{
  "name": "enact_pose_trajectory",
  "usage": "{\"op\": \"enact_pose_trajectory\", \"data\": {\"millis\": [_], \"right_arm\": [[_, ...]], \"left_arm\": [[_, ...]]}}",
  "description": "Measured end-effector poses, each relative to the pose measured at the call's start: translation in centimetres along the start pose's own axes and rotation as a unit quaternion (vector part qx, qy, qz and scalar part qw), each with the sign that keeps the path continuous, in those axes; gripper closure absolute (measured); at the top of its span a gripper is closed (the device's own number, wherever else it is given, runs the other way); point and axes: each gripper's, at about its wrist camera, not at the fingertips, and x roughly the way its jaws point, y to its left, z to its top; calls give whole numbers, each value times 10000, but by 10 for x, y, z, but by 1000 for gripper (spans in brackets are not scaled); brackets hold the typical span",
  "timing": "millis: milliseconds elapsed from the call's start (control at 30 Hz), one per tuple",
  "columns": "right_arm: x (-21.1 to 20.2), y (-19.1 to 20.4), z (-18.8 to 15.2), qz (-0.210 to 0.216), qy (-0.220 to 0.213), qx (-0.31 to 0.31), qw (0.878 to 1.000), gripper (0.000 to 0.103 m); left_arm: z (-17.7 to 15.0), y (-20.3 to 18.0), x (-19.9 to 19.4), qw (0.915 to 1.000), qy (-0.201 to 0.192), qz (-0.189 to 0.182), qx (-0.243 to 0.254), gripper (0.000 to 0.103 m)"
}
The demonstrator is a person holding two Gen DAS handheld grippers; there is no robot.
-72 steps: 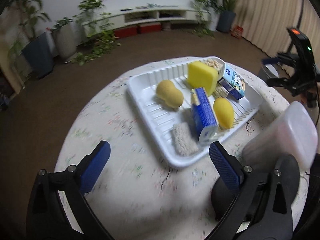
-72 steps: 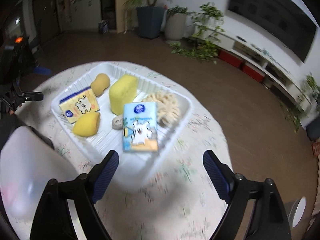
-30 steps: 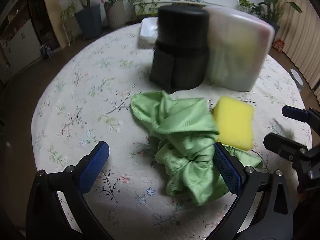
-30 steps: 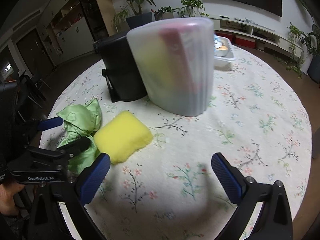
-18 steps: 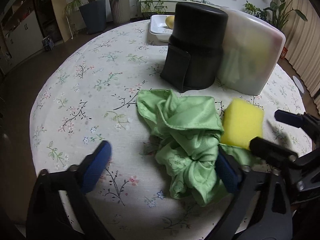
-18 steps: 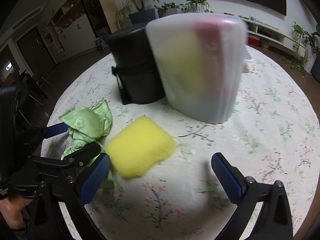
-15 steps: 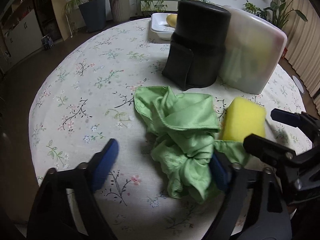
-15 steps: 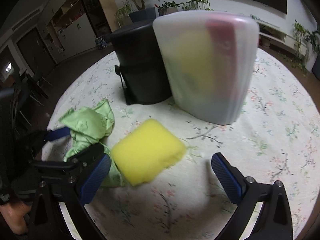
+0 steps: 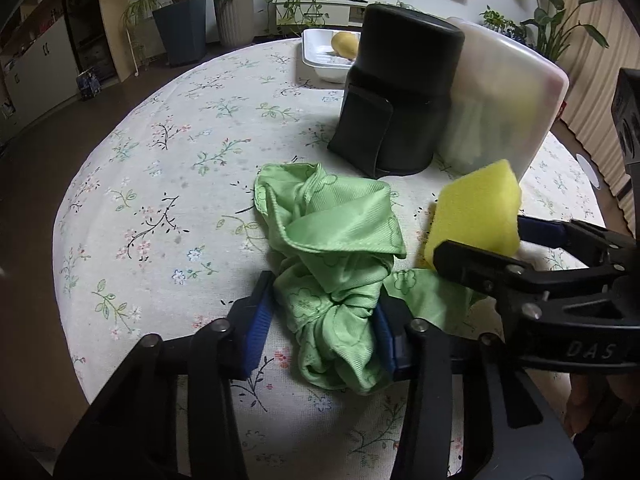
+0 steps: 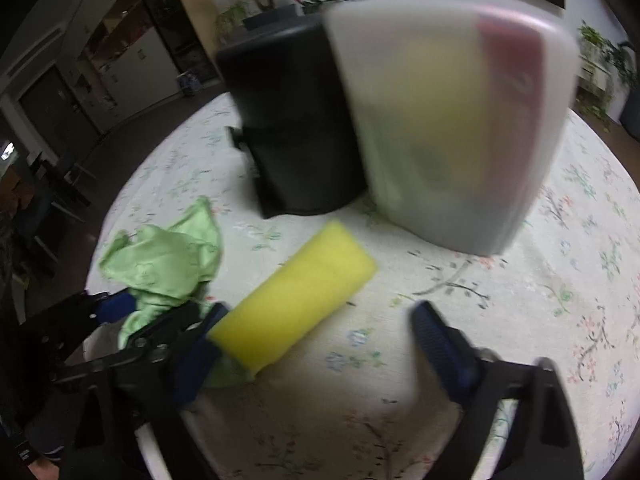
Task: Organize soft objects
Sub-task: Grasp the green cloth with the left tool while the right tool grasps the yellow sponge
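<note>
- Left tongs (image 9: 324,328): jaws closing, blue pads already against both sides of the near bunch of the green cloth (image 9: 332,248). Cloth lies crumpled on the table (image 9: 168,184), near centre, most of it loose beyond the pads.
- Right tongs (image 10: 316,336): jaws closing around the yellow sponge (image 10: 296,300). The left pad touches the sponge's near end; the right pad stands apart from it, so no grip yet. Sponge appears tilted, just right of the cloth.
- Risk: the two tongs sit very close, frames nearly crossing over a cloth tail that runs under the sponge. Lifting either could drag the other item, or the frames could knock.
- Risk: the sponge is met only at its end; an off-centre squeeze could make it pivot or pop out.
- Risk: only a fold of cloth is pinched; the rest may trail and snag.
- Behind: black container (image 9: 400,92) and frosted plastic bin (image 9: 500,100), side by side, near both items. Little room forward.
- Far: white tray (image 9: 316,60) at the far table edge.
- Open room: bare table to the left, and right of the bin in the right wrist view.
</note>
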Motion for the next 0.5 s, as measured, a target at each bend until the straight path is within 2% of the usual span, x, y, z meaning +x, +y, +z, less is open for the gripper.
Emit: {"op": "enact_pose_trajectory", "data": {"millis": [33,100,133,300,500], "right_arm": [[-1,2,0,95,-8,-31,10000,36],[-1,4,-1,349,10,-31,9994,56],[-1,6,-2,440,13,-47,9990,61],[-7,10,-6,480,-23,-104,9988,70],[-38,-6,-18,473,-217,-49,9986,71]], "left_arm": [[0,1,0,10000,-15,-13,-18,64],[0,2,0,10000,-28,-24,-25,64],[0,1,0,10000,-34,-26,-13,66],[0,1,-1,10000,-66,-57,-22,67],[-2,1,-5,9999,-110,-101,-32,70]]}}
